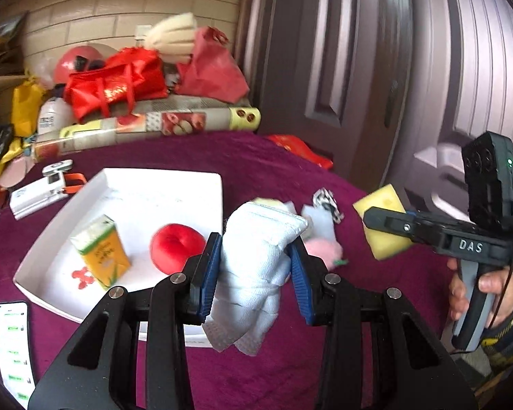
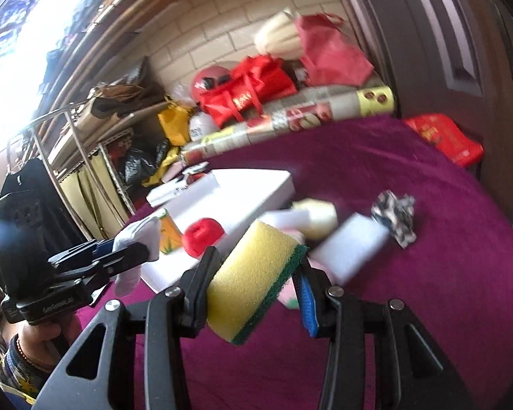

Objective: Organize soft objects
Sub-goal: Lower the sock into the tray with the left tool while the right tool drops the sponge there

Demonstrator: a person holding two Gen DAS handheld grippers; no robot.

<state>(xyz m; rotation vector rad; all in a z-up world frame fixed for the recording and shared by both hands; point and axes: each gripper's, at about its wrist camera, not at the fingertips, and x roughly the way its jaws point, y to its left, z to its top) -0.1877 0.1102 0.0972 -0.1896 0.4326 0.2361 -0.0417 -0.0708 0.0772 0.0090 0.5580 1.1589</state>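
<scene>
Left tongs (image 1: 254, 266): clenched on a folded white cloth (image 1: 256, 266), held up above the surface; the cloth's loose ends hang below the blue pads (image 1: 208, 273).
Right tongs (image 2: 256, 273): clamped on a yellow sponge (image 2: 249, 273) with a green scouring face, lifted off the surface and tilted.
Tray (image 1: 174, 188): white, on the purple surface (image 1: 376, 307), left of the soft pile; a juice carton (image 1: 101, 251) stands in it and a red ball (image 1: 176, 251) lies just beside the carton.
Soft pile: a white foam block (image 2: 352, 249), a cream piece (image 2: 319, 218) and a pink piece (image 1: 325, 251) lie close together right of the tray, partly hidden behind the held things.
Patterned cloth (image 2: 395, 220): black and white, crumpled, just beside the foam block on its far side.
Left edge: a phone (image 1: 13, 345) lies on the surface near the tray's near corner; a white device (image 1: 39, 193) sits beyond the tray's far corner.
Back edge: a printed roll (image 1: 147, 128) lies along the far side of the surface, with a red bag (image 1: 116, 85) behind it.
Right hand (image 1: 482, 294): wrapped around the right tool's grip.
</scene>
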